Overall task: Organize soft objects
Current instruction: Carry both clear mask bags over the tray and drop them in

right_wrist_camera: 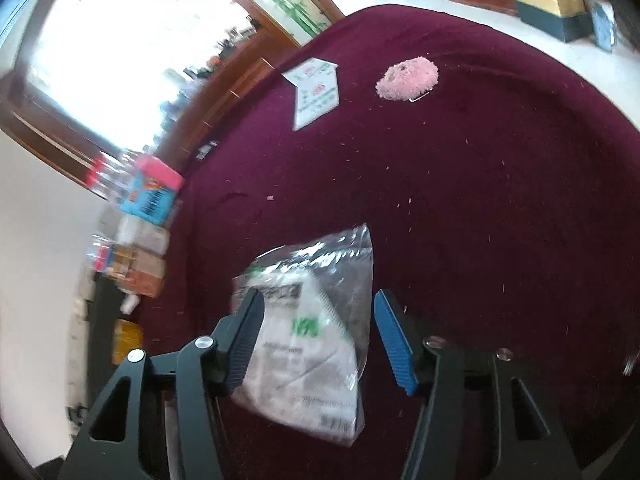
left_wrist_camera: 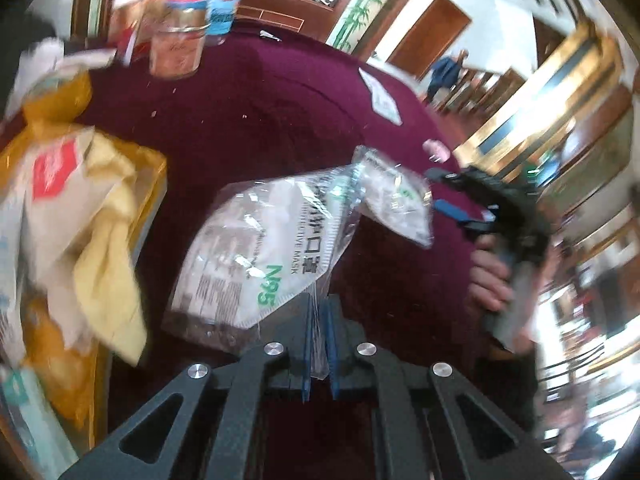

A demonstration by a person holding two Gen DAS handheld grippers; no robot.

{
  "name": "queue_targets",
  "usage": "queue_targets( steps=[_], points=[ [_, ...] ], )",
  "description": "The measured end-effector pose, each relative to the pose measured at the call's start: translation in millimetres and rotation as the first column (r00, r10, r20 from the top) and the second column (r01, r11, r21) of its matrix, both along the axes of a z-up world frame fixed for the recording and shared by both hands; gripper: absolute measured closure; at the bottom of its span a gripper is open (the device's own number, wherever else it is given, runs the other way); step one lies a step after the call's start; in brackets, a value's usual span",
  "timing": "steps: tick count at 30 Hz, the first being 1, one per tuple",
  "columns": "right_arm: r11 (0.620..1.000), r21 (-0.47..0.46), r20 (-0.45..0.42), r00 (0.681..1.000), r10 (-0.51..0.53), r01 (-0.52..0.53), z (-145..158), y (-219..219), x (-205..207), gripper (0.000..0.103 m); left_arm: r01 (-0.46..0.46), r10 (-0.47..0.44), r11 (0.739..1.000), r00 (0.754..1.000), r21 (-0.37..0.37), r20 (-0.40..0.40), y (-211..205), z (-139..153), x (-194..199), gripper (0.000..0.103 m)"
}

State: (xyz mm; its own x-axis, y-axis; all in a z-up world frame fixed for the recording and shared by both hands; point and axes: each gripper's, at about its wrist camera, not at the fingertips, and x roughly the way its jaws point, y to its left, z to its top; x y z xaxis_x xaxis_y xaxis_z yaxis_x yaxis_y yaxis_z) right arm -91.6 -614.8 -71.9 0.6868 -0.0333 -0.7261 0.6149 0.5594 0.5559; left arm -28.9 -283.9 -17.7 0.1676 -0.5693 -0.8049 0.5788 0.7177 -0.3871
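Left gripper (left_wrist_camera: 319,322): jaws closed on the clear edge of a mask packet (left_wrist_camera: 260,256).
Second mask packet (left_wrist_camera: 394,200): overlaps the first's far corner; right gripper (left_wrist_camera: 460,200) at its far side, grip unclear.
Hand (left_wrist_camera: 490,276): wrapped around the right gripper's handle.
Table (left_wrist_camera: 248,128): round, dark red cloth.
Left edge: yellow box (left_wrist_camera: 148,200) heaped with bags.
Far edge: blurred jar (left_wrist_camera: 178,44).

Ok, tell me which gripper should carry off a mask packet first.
Left. The left gripper is already shut on its N95 mask packet; the right gripper only straddles the second mask packet, jaws apart.
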Motion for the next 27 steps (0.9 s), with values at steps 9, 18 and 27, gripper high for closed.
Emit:
queue_targets(
  steps=[9, 18, 27],
  points=[
    [0.985, -0.171, -0.117, 0.993, -0.007, -0.013, 0.8, 16.5, 12.2, 0.103, -0.038, 0.031, 0.993, 0.997, -0.11, -0.064, 37.4, 12.8, -0.7, 0.098],
    [0.96, -0.277, 0.189, 0.979, 0.081, -0.026, 57.7, 50.9, -30.8, 0.103, -0.068, 0.063, 0.99, 0.997, -0.125, -0.048, 48.5, 20.9, -1.7, 0.101],
    [0.93, -0.354, 0.293, 0.933, 0.209, -0.097, 102.7, 118.4, -53.4, 0.103, -0.112, 0.112, 0.974, 0.994, -0.198, -0.009, 80.3, 54.6, -1.5, 0.103]
  ],
)
